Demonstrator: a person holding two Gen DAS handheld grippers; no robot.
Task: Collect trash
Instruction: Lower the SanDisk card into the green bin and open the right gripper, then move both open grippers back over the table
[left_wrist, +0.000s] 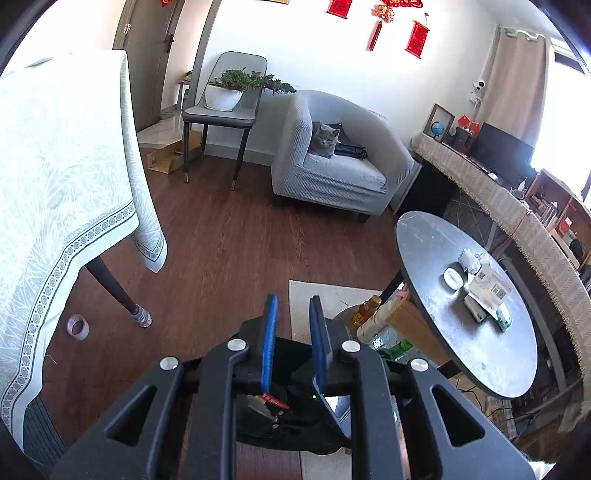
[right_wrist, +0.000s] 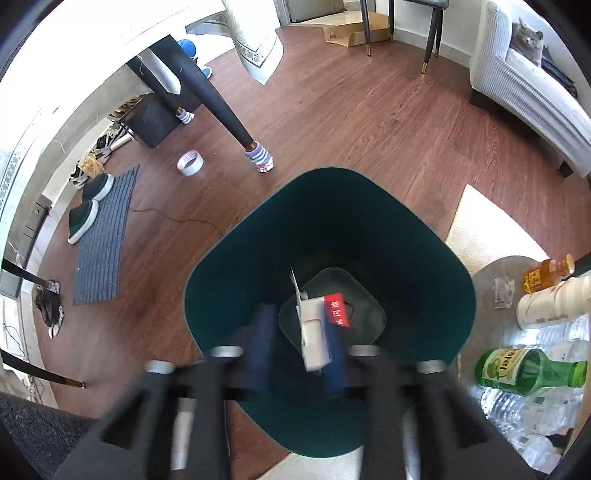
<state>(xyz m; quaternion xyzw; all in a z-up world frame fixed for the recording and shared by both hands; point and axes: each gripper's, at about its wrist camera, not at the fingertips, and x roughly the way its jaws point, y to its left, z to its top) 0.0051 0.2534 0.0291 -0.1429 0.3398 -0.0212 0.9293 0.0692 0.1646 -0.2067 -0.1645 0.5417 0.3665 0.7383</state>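
Observation:
A dark green trash bin (right_wrist: 332, 206) stands on the wooden floor; its dark inside also shows under my left gripper (left_wrist: 293, 310), which is open and empty above it. My right gripper (right_wrist: 297, 321) is over the bin's mouth, blurred, jaws apart. A white and red carton (right_wrist: 317, 328) lies against the right finger inside the bin's opening; whether it is held or falling I cannot tell. More trash, crumpled paper (left_wrist: 471, 258) and a small box (left_wrist: 491, 286), lies on the round grey table (left_wrist: 436, 236).
Bottles (right_wrist: 524, 369) lie on a low shelf right of the bin. A tape roll (right_wrist: 190, 162) lies by a table leg (right_wrist: 236, 122). A clothed table (left_wrist: 55, 166) is at left, an armchair with a cat (left_wrist: 325, 138) ahead, slippers and mat (right_wrist: 103, 229) at left.

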